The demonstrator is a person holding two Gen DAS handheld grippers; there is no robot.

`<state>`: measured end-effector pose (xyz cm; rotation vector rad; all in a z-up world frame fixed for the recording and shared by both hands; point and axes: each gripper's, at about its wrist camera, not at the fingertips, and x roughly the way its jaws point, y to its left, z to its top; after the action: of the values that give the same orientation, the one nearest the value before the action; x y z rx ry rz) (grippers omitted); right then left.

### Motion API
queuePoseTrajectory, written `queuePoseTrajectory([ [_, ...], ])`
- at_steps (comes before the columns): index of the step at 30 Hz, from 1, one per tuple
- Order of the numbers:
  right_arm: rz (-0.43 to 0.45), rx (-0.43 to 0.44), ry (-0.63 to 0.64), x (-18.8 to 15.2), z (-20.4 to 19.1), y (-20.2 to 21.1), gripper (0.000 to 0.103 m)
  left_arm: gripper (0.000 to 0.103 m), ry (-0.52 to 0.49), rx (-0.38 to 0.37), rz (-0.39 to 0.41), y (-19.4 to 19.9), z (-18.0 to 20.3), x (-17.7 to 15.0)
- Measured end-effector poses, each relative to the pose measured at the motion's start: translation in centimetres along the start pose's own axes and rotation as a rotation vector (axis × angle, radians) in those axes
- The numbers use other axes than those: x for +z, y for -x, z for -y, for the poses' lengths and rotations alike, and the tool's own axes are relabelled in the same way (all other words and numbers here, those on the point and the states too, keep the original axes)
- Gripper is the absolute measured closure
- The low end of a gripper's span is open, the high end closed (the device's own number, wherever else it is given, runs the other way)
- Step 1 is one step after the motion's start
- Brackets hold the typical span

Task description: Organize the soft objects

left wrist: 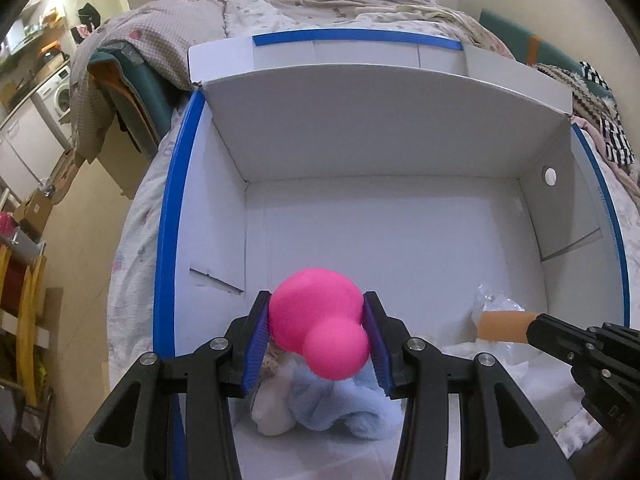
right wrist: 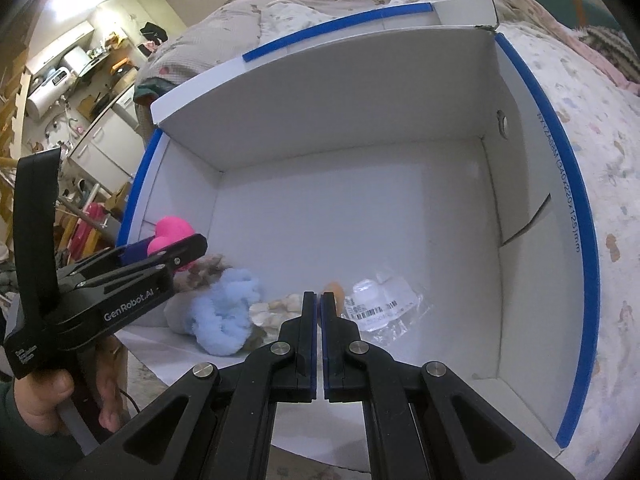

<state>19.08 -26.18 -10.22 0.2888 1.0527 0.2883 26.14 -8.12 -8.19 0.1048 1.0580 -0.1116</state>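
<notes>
1. A white cardboard box with blue-taped rims sits open on a bed with a floral quilt; kitchen cabinets stand at far left.
2. The left gripper clamps a smooth pink two-lobed toy above the box floor.
3. Under it lies a fluffy light-blue plush.
4. The right gripper pinches a tan cylinder beside a clear plastic bag.
</notes>
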Motion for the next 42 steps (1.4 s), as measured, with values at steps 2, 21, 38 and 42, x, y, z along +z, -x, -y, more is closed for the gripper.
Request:
queuePoseTrajectory([
  [2,0.000,-0.007,0.003,0.0,-0.1,-0.1,0.099,0.062,0.003,0.004,-0.002,0.1,0.0,0.0],
  [21,0.026,-0.007,-0.043,0.1,0.5,0.4,0.017,0.041,0.014,0.029,0.035,1.5,-0.3,0.1],
  [38,0.138,-0.017,-0.068,0.1,-0.6,2.5,0.000,0.041,0.078,0.010,0.094,7.1,-4.0,-2.6],
  [42,0.155,-0.024,-0.065,-0.6,-0.8,3.5,0.000,0.041,0.089,0.029,0.081,8.1,-5.1,-4.6],
])
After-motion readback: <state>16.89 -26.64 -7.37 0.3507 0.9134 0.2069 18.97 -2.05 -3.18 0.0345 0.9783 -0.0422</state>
